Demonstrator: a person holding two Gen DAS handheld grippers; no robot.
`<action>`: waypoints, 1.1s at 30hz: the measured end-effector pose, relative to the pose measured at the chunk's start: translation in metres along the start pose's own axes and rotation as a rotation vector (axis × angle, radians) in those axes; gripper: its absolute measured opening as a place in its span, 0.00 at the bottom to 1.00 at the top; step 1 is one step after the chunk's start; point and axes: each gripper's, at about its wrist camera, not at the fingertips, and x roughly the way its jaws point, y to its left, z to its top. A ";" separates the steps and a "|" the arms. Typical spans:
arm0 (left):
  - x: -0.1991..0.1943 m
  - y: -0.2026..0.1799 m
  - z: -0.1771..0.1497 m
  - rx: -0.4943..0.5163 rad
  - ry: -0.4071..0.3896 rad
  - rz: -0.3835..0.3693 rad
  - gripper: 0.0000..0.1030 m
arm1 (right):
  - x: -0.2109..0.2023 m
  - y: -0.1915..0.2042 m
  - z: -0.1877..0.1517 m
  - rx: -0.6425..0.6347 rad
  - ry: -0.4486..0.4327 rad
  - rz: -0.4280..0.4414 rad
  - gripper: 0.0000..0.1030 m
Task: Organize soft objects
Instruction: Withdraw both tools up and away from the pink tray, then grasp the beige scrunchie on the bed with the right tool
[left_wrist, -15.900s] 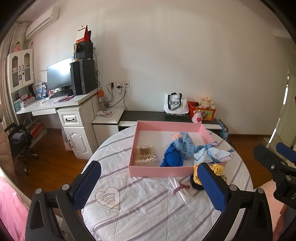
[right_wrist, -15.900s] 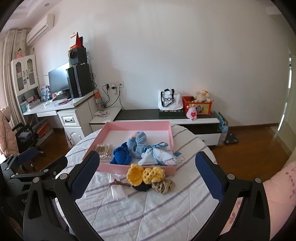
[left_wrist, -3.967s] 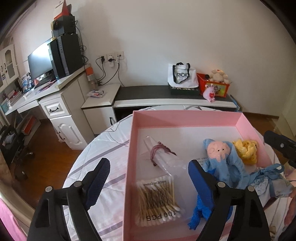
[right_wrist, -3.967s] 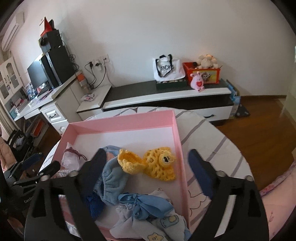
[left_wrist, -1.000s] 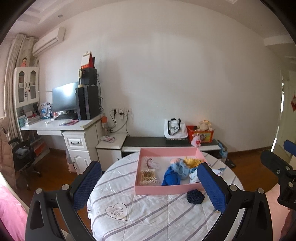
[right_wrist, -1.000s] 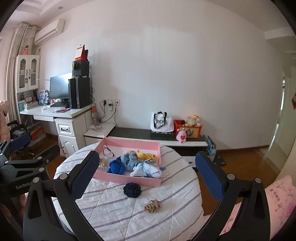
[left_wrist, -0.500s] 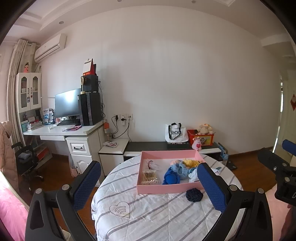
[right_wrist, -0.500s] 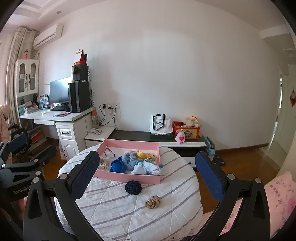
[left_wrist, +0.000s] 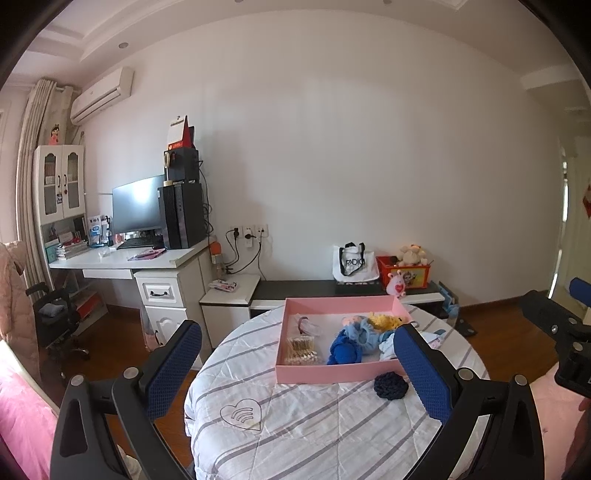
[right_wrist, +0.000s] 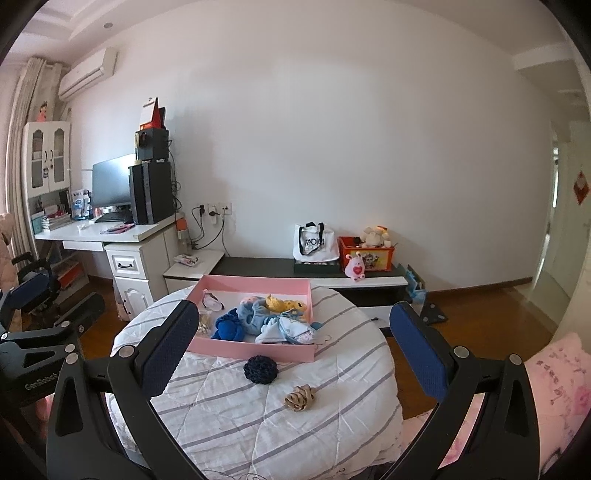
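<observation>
- So both claws are held up and back from the round worktop (right_wrist: 258, 417), which has a white striped quilted cover on it.
- Left claw (left_wrist: 297, 369) is spread wide open with nothing between its blue pads, same story for the right claw (right_wrist: 293, 354).
- Pink tray (right_wrist: 255, 349) sits toward the far side of the worktop and holds most of the soft stuff: a dark blue knitted piece (right_wrist: 229, 328), a light blue plush thing (right_wrist: 253, 314), a yellow crocheted bit (right_wrist: 284, 304), and pale blue baby clothes (right_wrist: 288, 332) hanging a little over the right edge.
- Pack of cotton swabs (left_wrist: 301, 350) lies in the tray's near left corner, with a clear bag and a hair tie (left_wrist: 304, 325) behind it.
- Outside the tray, a navy crocheted scrunchie (right_wrist: 260, 369) sits just in front of the tray's near wall.
- Beige scrunchie (right_wrist: 300, 397) is nearer the worktop edge, off to the right of the navy one, not touching it.
</observation>
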 end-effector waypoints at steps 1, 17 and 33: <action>0.001 0.000 0.000 0.003 -0.001 0.003 1.00 | 0.000 0.000 0.000 0.001 0.001 0.000 1.00; 0.005 0.000 -0.008 0.005 0.023 0.013 1.00 | 0.009 -0.004 -0.004 0.013 0.030 -0.014 1.00; 0.032 0.005 -0.013 0.004 0.116 0.002 1.00 | 0.056 -0.014 -0.026 0.040 0.189 -0.066 1.00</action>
